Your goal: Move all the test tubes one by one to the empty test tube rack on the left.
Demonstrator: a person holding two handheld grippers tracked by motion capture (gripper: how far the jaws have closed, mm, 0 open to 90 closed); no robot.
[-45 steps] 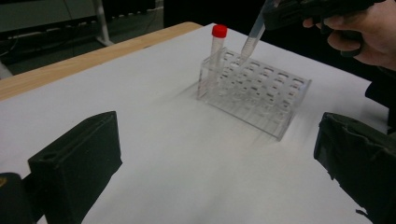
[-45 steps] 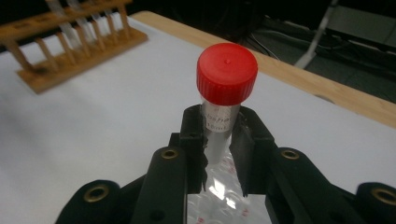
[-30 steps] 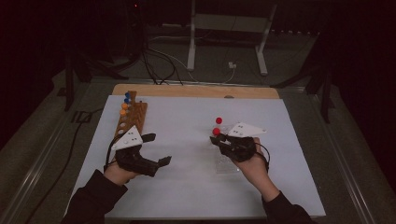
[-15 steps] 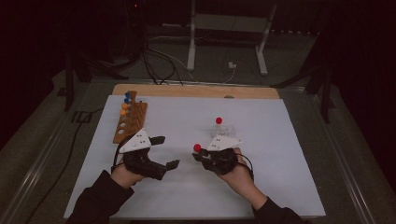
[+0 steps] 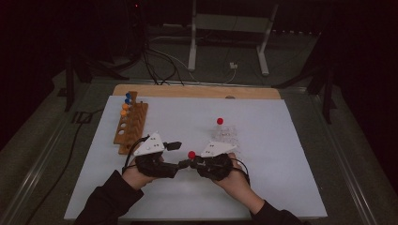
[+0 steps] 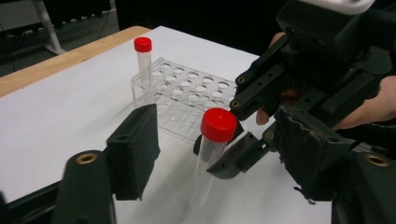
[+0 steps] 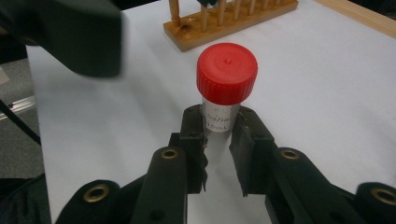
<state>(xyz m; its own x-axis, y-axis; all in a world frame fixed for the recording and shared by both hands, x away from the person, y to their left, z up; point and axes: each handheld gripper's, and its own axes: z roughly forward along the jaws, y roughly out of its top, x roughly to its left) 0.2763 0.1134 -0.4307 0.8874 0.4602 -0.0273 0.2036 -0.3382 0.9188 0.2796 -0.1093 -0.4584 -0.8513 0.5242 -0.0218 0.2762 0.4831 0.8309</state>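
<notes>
Tube (image 7: pixel 219 116), clear plastic with a ribbed red screw cap (image 7: pixel 227 72), stands pinched between the black pads of the right gripper (image 7: pixel 218 135), which press on its wall just under the cap. Faint printed markings show on the wall there. In the left gripper view the tube (image 6: pixel 205 168) is a slim cylinder that narrows toward a tapered lower end, its long axis nearly upright and leaning slightly, cap up and tip down toward the white table (image 5: pixel 281 140). From above, the cap (image 5: pixel 191 154) sits over the near middle of the table, right where the two grippers meet.

The left gripper (image 6: pixel 215 154) has its jaws on either side of the tube; they have just been closing, yet a gap shows between each pad and the tube, so they grip nothing. Its pads are matte black blocks, the right-hand one ragged along its edge.

Behind stands a clear rack (image 6: pixel 191 95), a glossy plate of round holes in rows, with a second red-capped tube (image 6: pixel 144 65) upright at its far corner. A wooden rack (image 5: pixel 130 126) of pale brown wood with round holes lies along the table's left side, blue and orange caps at its far end. The tabletop is smooth and white, with a wooden strip (image 5: pixel 197 91) along its far edge.
</notes>
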